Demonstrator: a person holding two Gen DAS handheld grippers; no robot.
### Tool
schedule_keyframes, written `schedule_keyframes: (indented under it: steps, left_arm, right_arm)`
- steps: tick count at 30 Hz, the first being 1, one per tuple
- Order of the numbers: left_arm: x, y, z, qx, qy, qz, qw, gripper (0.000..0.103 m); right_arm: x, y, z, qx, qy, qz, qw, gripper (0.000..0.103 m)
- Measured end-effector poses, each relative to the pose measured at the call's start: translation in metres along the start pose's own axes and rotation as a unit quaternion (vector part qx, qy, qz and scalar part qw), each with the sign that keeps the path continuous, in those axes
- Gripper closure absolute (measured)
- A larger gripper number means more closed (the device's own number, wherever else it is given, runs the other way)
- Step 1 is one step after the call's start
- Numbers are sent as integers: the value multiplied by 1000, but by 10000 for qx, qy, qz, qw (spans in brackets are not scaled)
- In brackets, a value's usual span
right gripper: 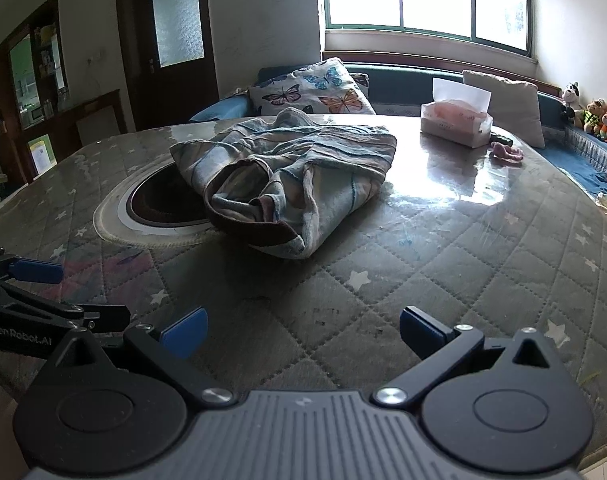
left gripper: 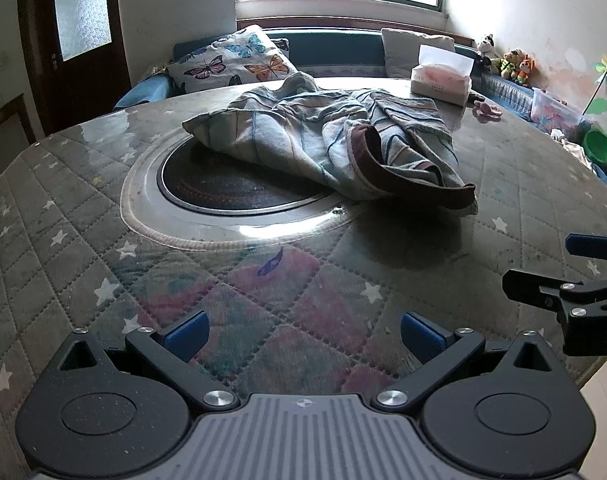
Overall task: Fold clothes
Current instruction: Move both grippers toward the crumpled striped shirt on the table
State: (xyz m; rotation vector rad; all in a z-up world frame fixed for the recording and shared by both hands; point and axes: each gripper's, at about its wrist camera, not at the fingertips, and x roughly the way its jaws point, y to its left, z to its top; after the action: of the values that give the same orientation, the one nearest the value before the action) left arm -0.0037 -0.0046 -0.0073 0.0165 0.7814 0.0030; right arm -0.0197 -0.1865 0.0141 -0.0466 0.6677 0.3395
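A crumpled striped blue-grey garment with a dark brown band lies in a heap on the quilted table top, partly over a round dark inset. In the right wrist view the same garment sits ahead and slightly left. My left gripper hovers over the near part of the table, open, with nothing between its blue pads. My right gripper is also open and empty, well short of the garment. Each gripper shows at the edge of the other's view: right gripper, left gripper.
A round dark inset with a metal ring is sunk in the table. A tissue box and a small pink item stand at the far right. A bench with a butterfly cushion and soft toys runs behind.
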Motion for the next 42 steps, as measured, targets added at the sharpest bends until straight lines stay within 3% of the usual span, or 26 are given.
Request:
schedule_keyframes:
  steps: [20, 42]
  left_arm:
    - [13, -1, 1, 38, 290, 10, 9996, 0]
    - [29, -4, 18, 114, 349, -78, 9993, 0]
  right_arm:
    - [12, 2, 2, -68, 135, -4, 9999, 0]
    - [31, -1, 16, -197, 208, -15, 9996, 0]
